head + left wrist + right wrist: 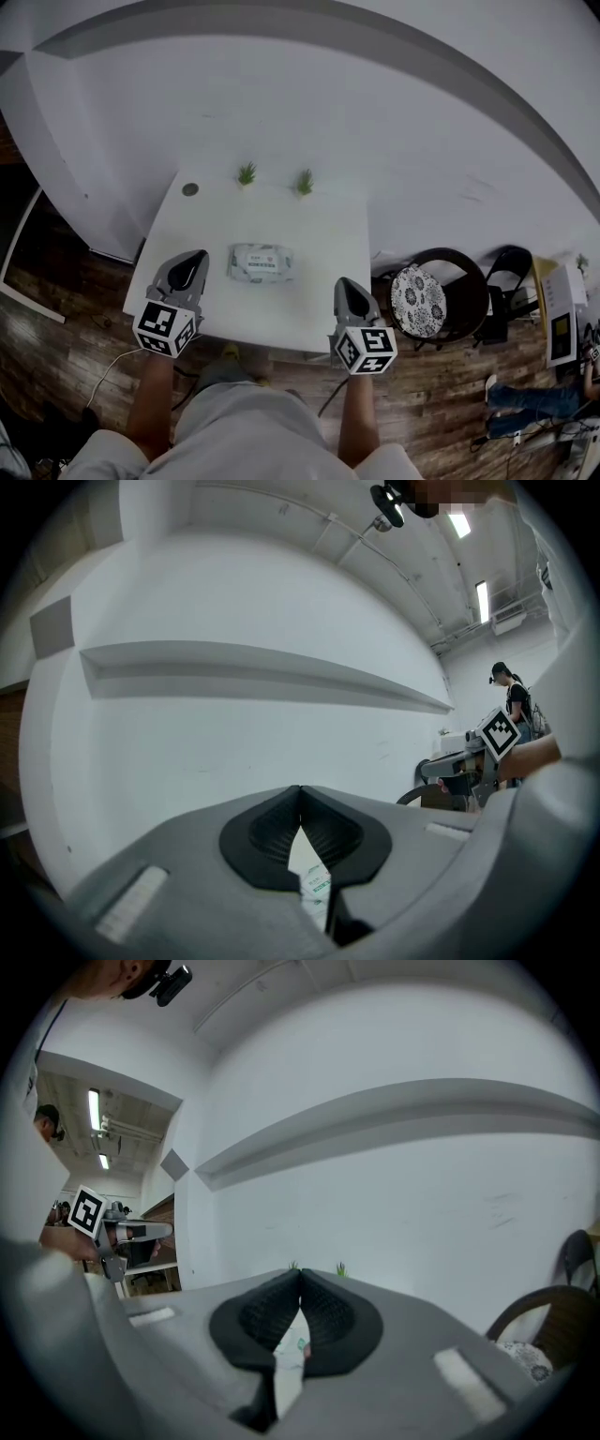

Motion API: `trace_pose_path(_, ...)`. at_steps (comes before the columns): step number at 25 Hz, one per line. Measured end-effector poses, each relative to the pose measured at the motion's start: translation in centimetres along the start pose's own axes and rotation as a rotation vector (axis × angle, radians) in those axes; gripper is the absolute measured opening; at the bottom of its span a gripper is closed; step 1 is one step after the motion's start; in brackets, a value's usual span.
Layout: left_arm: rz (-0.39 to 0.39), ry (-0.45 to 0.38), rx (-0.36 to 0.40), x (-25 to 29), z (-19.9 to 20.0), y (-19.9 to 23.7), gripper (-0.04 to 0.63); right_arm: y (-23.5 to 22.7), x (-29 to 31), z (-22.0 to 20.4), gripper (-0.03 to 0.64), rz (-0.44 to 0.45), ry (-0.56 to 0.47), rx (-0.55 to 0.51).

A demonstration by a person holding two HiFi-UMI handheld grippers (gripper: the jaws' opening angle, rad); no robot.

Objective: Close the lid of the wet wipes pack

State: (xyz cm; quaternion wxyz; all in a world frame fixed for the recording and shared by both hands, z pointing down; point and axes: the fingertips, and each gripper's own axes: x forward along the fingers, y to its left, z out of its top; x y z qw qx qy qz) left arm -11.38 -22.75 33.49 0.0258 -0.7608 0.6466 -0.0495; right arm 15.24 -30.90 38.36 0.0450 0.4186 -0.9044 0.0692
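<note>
Left tongs point(195, 258) and right tongs point(345, 283): both pressed together, empty, over the near edge of the white rectangular tabletop point(309, 234). Pale soft plastic wet wipes pack point(261, 262) lies mid-tabletop between them. Lid too small to read, shut or up; you should check it up close.

Head view looks steeply down on left gripper point(195, 258) and right gripper point(347, 286). Gripper views face wall point(234, 733) level, each catching the other gripper beside it.
</note>
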Motion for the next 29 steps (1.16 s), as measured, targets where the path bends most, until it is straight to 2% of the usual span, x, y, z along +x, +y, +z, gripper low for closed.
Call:
trace_pose_path(9,0.008,-0.028,0.006,0.8,1.1,0.1,0.006,-1.2,0.0,1.4,0.003,-0.029,-0.034,-0.014)
trace_pose_path(29,0.016,-0.016,-0.002,1.3,0.6,0.5,0.006,-1.7,0.3,1.4,0.003,-0.049,-0.04,-0.004)
